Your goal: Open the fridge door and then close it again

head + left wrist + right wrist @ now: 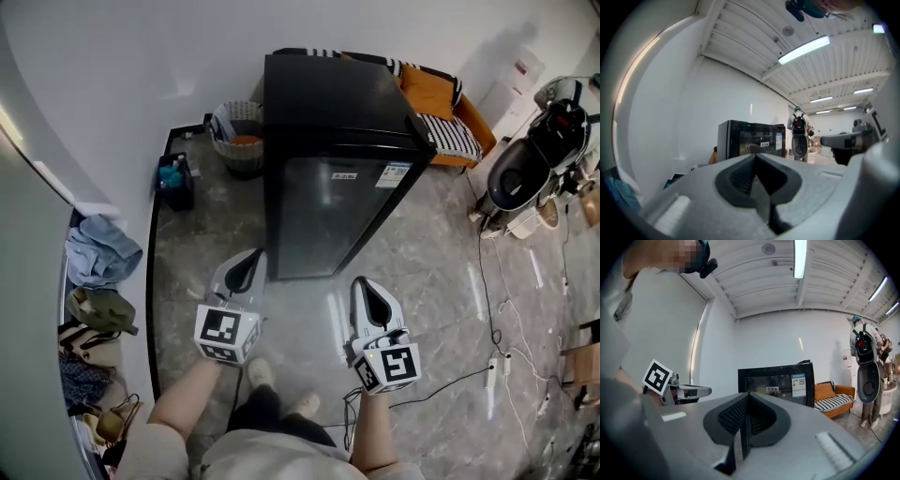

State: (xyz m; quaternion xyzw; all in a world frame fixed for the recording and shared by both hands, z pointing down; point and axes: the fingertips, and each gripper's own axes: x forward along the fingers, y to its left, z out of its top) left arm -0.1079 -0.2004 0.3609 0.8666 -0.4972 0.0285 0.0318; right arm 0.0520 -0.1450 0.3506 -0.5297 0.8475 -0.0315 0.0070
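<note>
In a white-walled room with a grey marble floor (pixel 441 281), both sets of jaws are sitting fully closed with nothing between them. The left gripper (pixel 756 157) and the right gripper (pixel 747 395) are each pointing level at the fridge. In the head view the left gripper (pixel 251 261) and right gripper (pixel 367 289) are hovering side by side above the floor, near the fridge's front but apart from it, with the person's feet just behind them. The fridge (pixel 328 178) is standing on the floor close to the wall, low and black. Its dark glass door is lying flush and closed, reflecting the room and carrying a small red label and a pale sticker near its top edge. No handle is showing in any view, so the opening step is probably calling for one closed pair of jaws hooking behind the door's free edge. Which edge is free I cannot tell. Pulling along the door's swing instead of straight back should be keeping the light cabinet from sliding. A woven basket (pixel 239 131) is standing beside the fridge at the wall, an orange sofa (pixel 441 103) is sitting behind it, and a scooter (pixel 534 159) is parked well off to the right.
</note>
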